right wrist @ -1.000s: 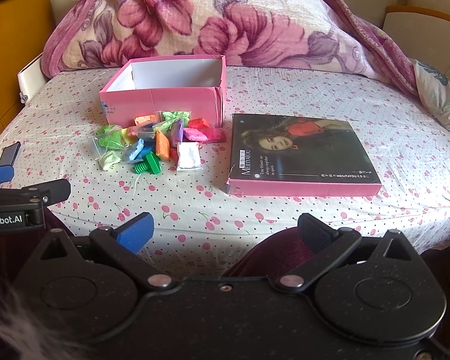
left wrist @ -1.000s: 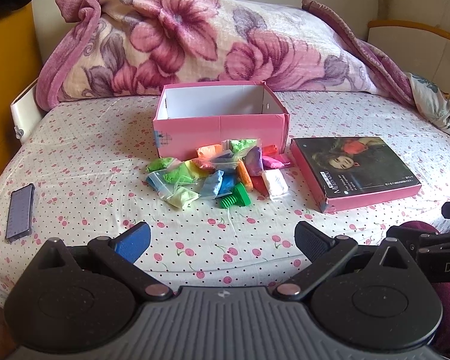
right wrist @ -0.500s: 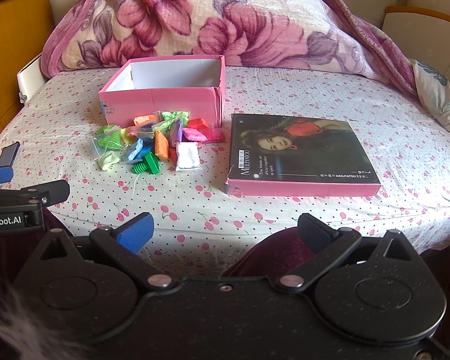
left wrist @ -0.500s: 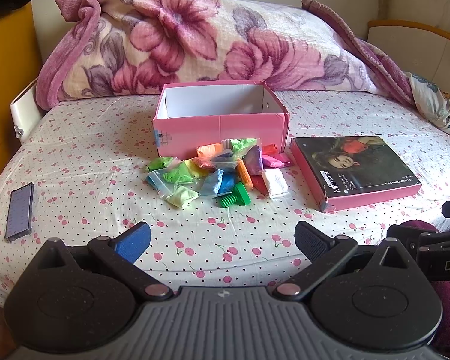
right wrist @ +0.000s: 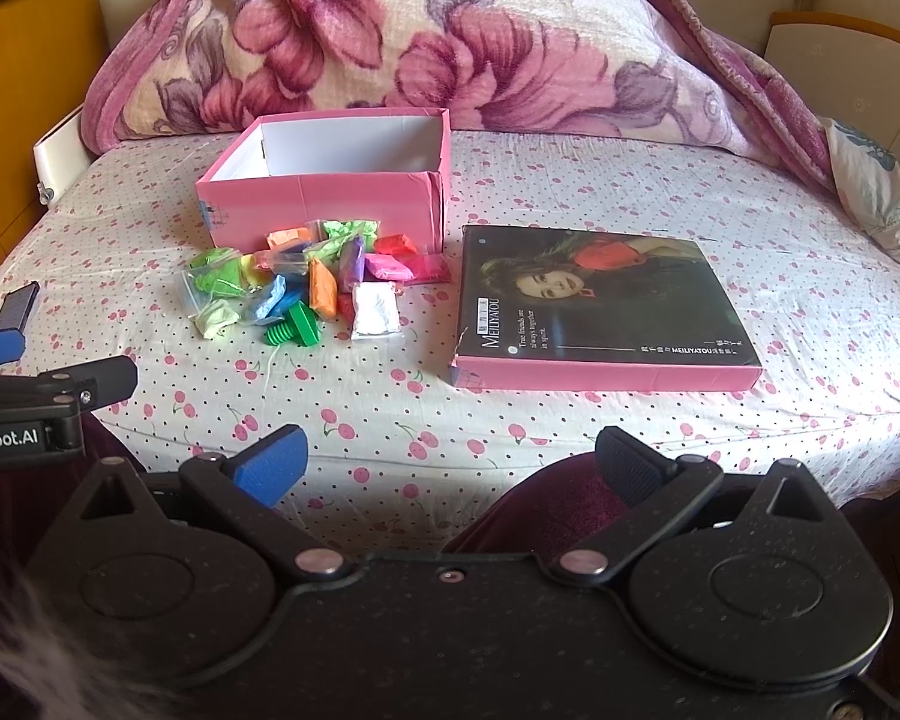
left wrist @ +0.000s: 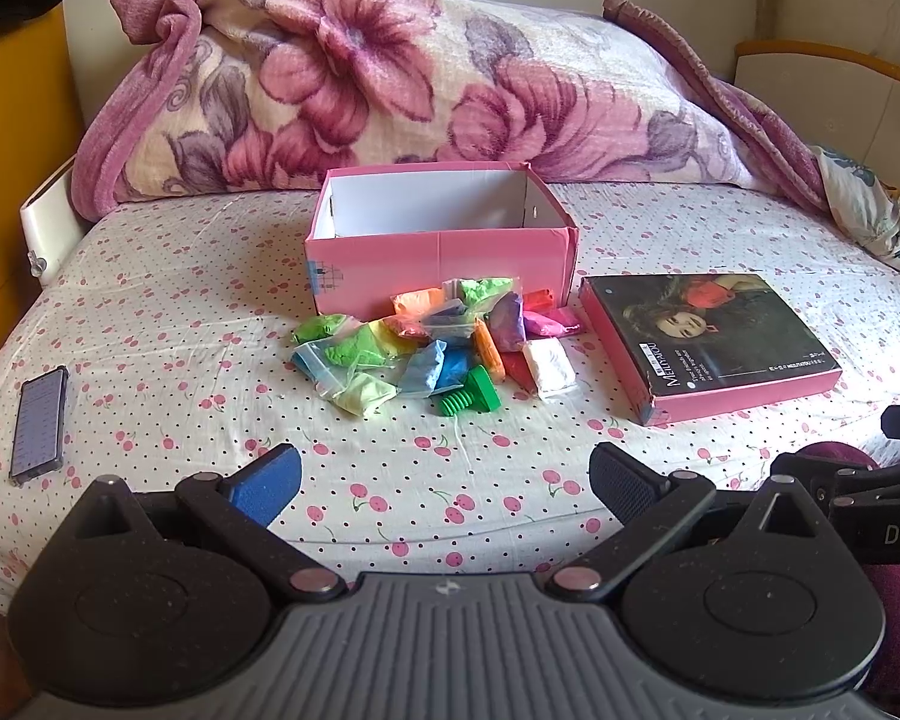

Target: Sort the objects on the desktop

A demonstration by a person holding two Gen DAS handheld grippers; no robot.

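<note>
On the cherry-print bed (left wrist: pixel 150 312), coloured clay packets (left wrist: pixel 438 342) lie heaped just in front of the open pink box (left wrist: pixel 438 264), its lid (right wrist: pixel 600 300) beside it, seemingly staged for sorting, while the left gripper (left wrist: pixel 444 480) and right gripper (right wrist: pixel 450 459) hover spread and empty nearer than the heap.
</note>
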